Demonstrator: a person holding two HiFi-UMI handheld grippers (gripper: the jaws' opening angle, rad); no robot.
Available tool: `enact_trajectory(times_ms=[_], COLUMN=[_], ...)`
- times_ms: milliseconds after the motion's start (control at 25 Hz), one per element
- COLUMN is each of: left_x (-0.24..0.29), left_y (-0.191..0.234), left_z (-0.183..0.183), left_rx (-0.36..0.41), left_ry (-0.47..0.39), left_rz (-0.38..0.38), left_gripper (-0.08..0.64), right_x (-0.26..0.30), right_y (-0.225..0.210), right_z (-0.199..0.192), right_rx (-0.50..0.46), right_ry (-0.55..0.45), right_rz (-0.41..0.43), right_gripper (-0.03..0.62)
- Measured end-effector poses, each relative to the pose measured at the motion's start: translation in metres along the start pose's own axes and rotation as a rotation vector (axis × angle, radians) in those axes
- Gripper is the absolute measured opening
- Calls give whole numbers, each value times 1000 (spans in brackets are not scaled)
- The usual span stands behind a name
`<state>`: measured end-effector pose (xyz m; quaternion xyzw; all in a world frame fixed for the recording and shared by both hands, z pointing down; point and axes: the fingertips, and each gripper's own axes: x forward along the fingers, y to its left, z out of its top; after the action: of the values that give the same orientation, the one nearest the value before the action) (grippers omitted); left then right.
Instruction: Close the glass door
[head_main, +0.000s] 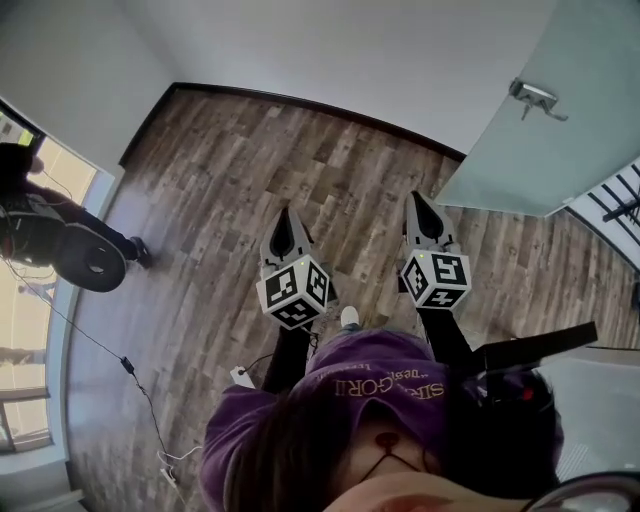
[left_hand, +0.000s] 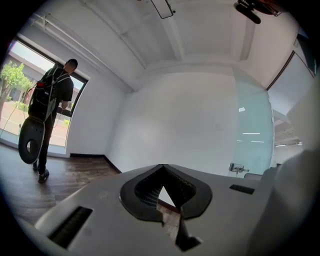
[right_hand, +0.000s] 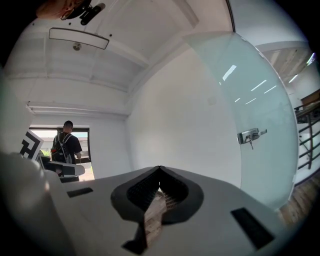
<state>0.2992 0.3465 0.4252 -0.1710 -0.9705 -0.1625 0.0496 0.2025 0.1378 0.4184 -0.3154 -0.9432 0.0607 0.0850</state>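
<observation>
Item: frosted glass door (head_main: 560, 120), standing open at about 2 o'clock in the head view. Its leaf swings out over the wood-plank floor (head_main: 250, 170), and the edge with the metal lever handle (head_main: 537, 97) sits well apart from both tools. Beyond it, at 3 o'clock, is a dark stair railing (head_main: 615, 205). Left gripper (head_main: 285, 215): jaws together at the tip, nothing between them, aimed toward 12 o'clock at the white wall (head_main: 350, 50). Right gripper (head_main: 416, 198): jaws likewise together and empty, just beside the left one, with the door handle up at about 2 o'clock from it in its own view. Task status, judged: not begun. The door is still open and neither gripper touches the leaf or handle. The reach to the door, the contact and the whole swing shut are all still to do. Also present: a second person (head_main: 40, 215) at 9 o'clock by the window (head_main: 30, 330), carrying a round black disc (head_main: 90, 258), and a thin cable (head_main: 130, 365) trailing over the floor at 8 o'clock. Writing: each gripper's marker cube (head_main: 295, 290) shows black-and-white square patterns only. The wearer's purple cap (head_main: 370, 375) at 6 o'clock has upside-down lettering that cannot be read reliably. No brand name shows on the door or handle.
</observation>
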Motion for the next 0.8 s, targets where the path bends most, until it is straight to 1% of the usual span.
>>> enact_trajectory(times_ms=[80,120,160,240,280,320,360,440,480,600,720,760,800], left_x=[15,22,30,44,51,59,69,92,105,151,202,220,237], left_y=[6,6,0,-19,-27,-30,-31,-27,-26,-20,-15,-16,-21], left_z=[-6,-11,-15,-20,-22,-24,-25,-25,-23,-19,-20,-19,-17], left_rx=[-10,-26,-51,-123,-146,-146,-128,-88,-82,-88,-81,-87,-103], left_ry=[23,37,45,45,49,53,57,54,50,41,76,86,92], left_rz=[-13,-35,-80,-214,-260,-277,-269,-228,-208,-136,-48,-36,-41], left_gripper=[0,0,0,0,0,0,0,0,0,0,0,0,0], right_x=[11,16,21,33,39,46,54,74,87,129,169,182,195], right_y=[1,-1,-5,-16,-22,-26,-31,-39,-45,-65,-89,-97,-105], right_z=[-6,-10,-13,-17,-19,-20,-21,-19,-17,-10,-2,2,7], right_rx=[-3,-2,0,0,-1,-1,-1,1,2,10,3,-2,-6], right_ry=[13,22,32,51,59,66,68,62,56,43,49,50,48], right_rz=[-17,-27,-39,-61,-70,-76,-80,-82,-80,-84,-99,-102,-104], right_gripper=[-14,-14,-14,-14,-14,-14,-14,-14,-14,-14,-14,-14,-14])
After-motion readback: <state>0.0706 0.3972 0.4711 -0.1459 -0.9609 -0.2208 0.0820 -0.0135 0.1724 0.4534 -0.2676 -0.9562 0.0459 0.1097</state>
